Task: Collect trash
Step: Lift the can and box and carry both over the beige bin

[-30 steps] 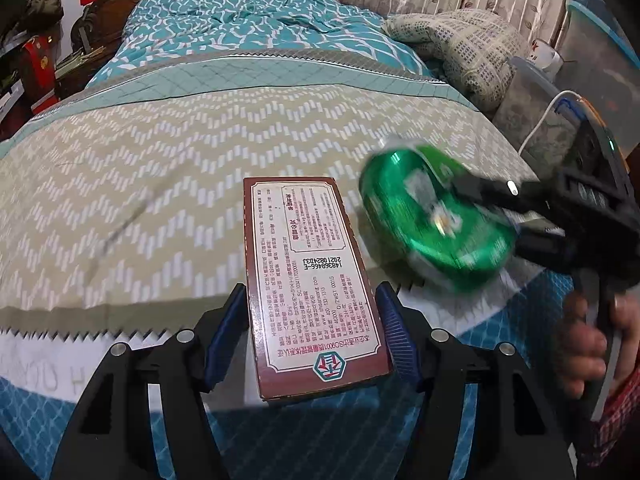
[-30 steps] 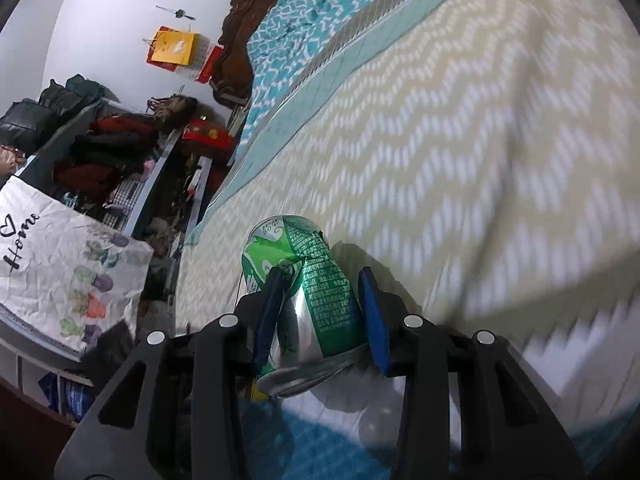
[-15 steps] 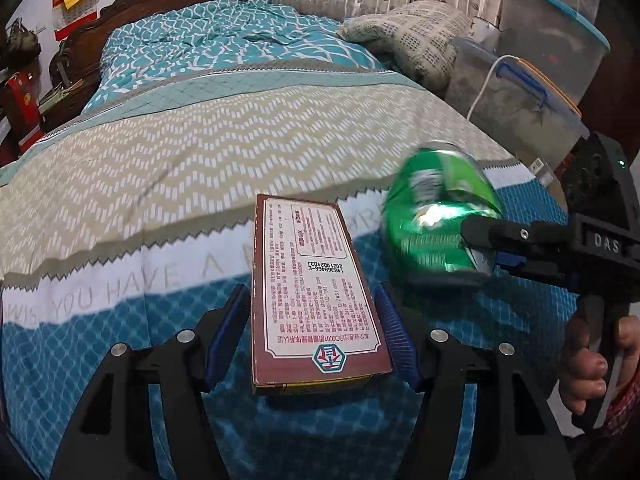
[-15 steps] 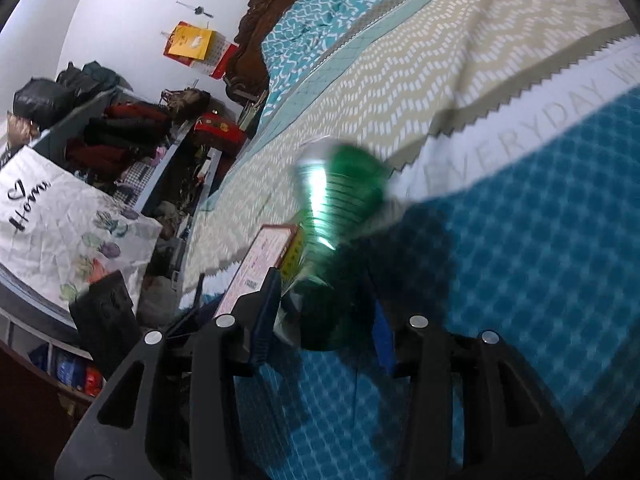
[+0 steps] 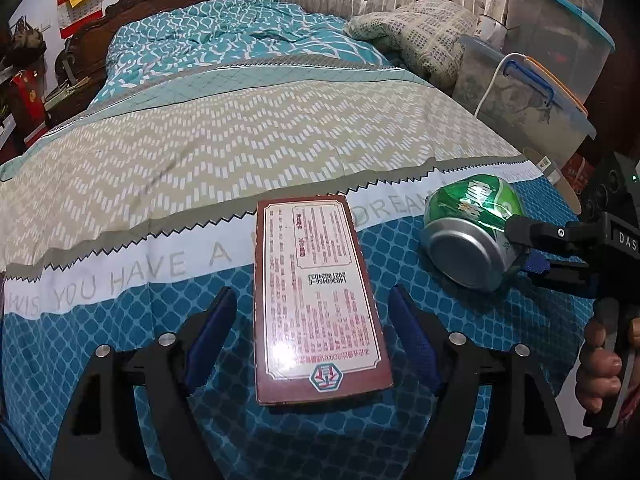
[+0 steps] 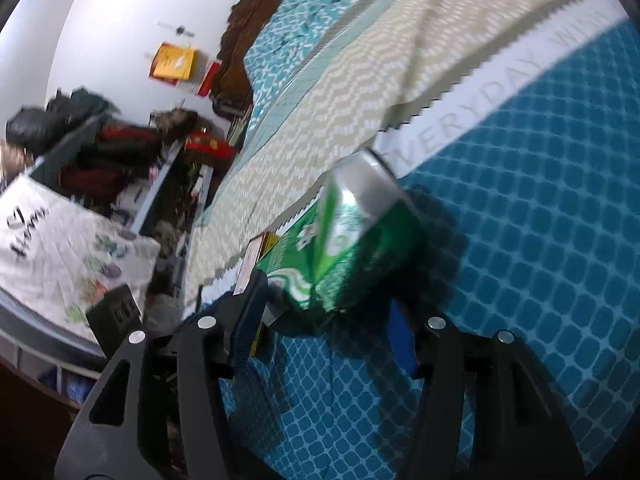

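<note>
A flat brown-edged box [image 5: 318,296] with a printed white label lies on the teal foot of the bedspread [image 5: 120,360], between the spread fingers of my left gripper [image 5: 312,328]; both blue pads stand clear of its sides, so the left gripper is open. A crushed green drink can [image 5: 472,232] lies to the box's right, with my right gripper [image 5: 520,244] at its end. In the right wrist view the can [image 6: 352,240] sits between the fingers of the right gripper [image 6: 324,316], which look spread; the image is blurred. The box's edge [image 6: 256,256] shows behind the can.
The bed runs back to a carved wooden headboard [image 5: 160,0]. Clear plastic storage bins [image 5: 532,92] and a folded blanket [image 5: 420,36] stand at the right of the bed. Cluttered shelves [image 6: 100,152] and a white printed bag [image 6: 60,248] are on the left side.
Both grippers came back from the beige zigzag band to the teal foot of the bed. The left gripper let go of the box. The can tipped over and the right fingers widened around it.
</note>
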